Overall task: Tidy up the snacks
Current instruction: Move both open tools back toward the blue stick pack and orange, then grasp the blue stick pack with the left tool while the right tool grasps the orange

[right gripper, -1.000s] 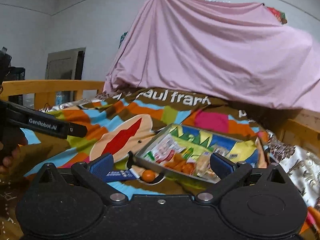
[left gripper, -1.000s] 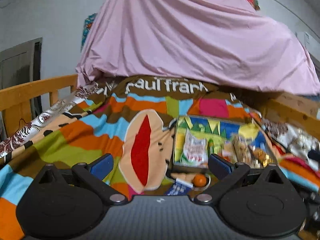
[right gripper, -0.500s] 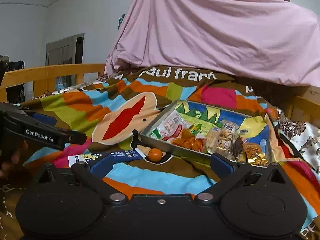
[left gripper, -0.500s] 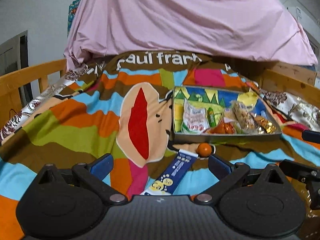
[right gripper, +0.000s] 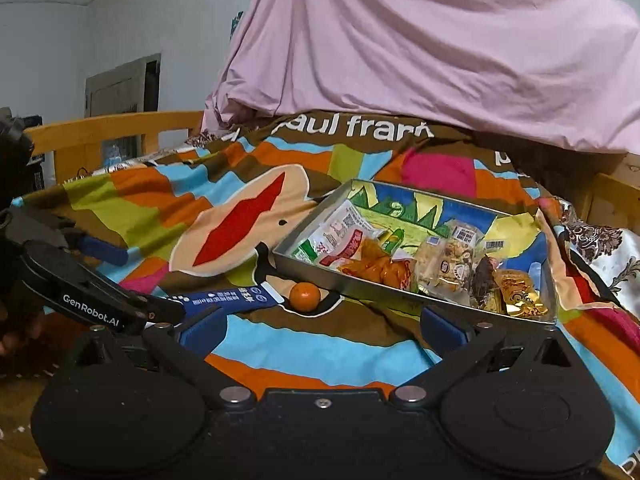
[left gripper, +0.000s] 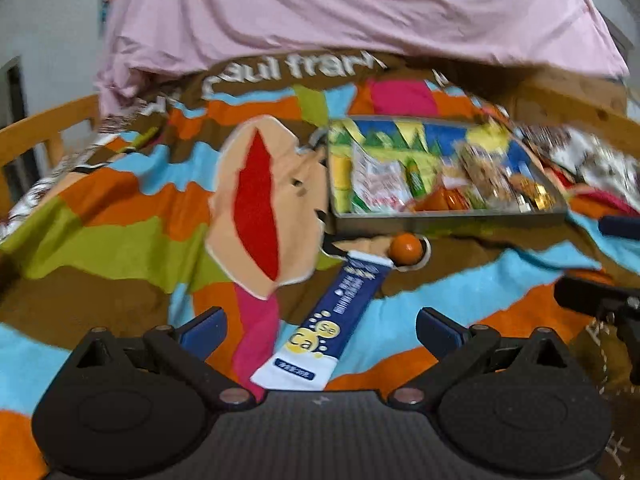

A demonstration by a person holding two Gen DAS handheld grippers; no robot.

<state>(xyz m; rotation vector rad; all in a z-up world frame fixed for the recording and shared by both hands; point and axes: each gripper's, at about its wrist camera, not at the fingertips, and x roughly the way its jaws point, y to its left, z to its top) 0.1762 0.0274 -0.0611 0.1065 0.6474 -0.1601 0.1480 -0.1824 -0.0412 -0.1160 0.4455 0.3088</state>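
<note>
A metal tray holding several wrapped snacks lies on a striped blanket. A small orange fruit sits just in front of the tray. A long blue and white packet lies beside the fruit. My left gripper is open and empty, with the packet's near end between its fingers. It also shows in the right wrist view. My right gripper is open and empty, short of the fruit and tray. It shows at the right edge of the left wrist view.
The colourful blanket covers a bed. A pink sheet drapes a tall heap behind. A wooden rail runs along the left, with wood also at the right.
Both grippers tilted down and moved closer to the blanket. The blue packet and orange fruit came fully into view and now lie nearer the left gripper's fingers.
</note>
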